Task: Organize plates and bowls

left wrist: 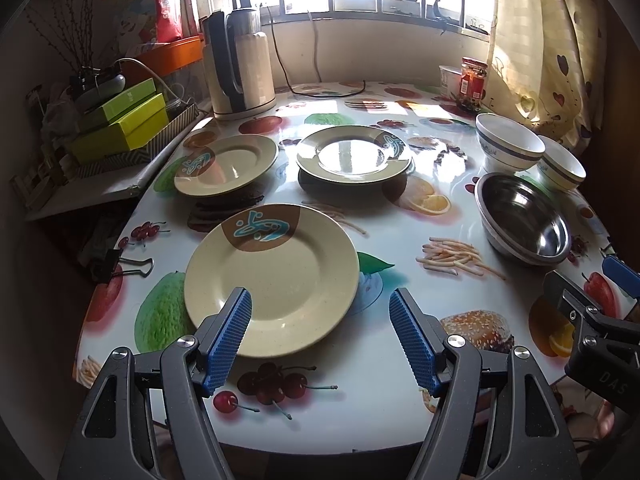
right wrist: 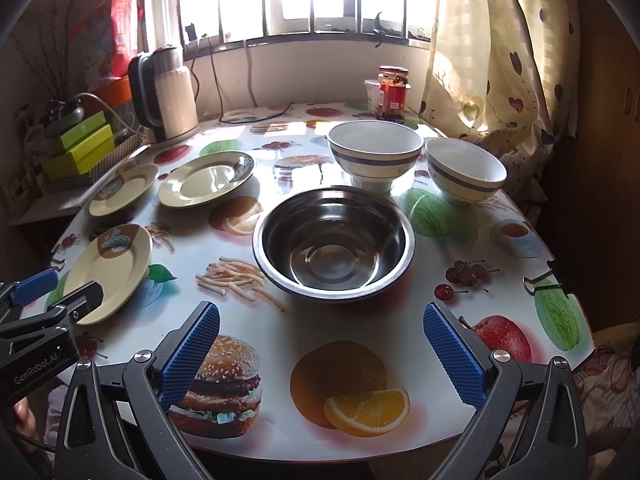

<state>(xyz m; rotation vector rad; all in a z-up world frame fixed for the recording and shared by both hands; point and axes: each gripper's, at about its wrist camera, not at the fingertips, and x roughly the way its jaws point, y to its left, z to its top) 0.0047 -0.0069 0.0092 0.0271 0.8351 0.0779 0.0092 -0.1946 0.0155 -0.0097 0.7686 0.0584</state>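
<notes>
Three beige plates lie apart on the table: a near plate (left wrist: 272, 280) (right wrist: 110, 270), a far left plate (left wrist: 226, 164) (right wrist: 124, 188) and a far middle plate (left wrist: 354, 154) (right wrist: 206, 178). A steel bowl (left wrist: 524, 218) (right wrist: 334, 242) sits right of them. Two white bowls with blue bands stand behind it: one (left wrist: 508, 142) (right wrist: 374, 150) and another (left wrist: 560, 168) (right wrist: 464, 170). My left gripper (left wrist: 320, 300) is open and empty, its left finger over the near plate's front rim. My right gripper (right wrist: 322, 316) is open and empty, just in front of the steel bowl.
An electric kettle (left wrist: 238, 68) (right wrist: 168, 96) stands at the back left with its cord. A red-lidded jar (left wrist: 472, 80) (right wrist: 392, 92) and a white cup stand at the back. Green boxes (left wrist: 120, 124) sit left of the table. Binder clips (left wrist: 120, 266) (right wrist: 548, 278) grip the tablecloth edges.
</notes>
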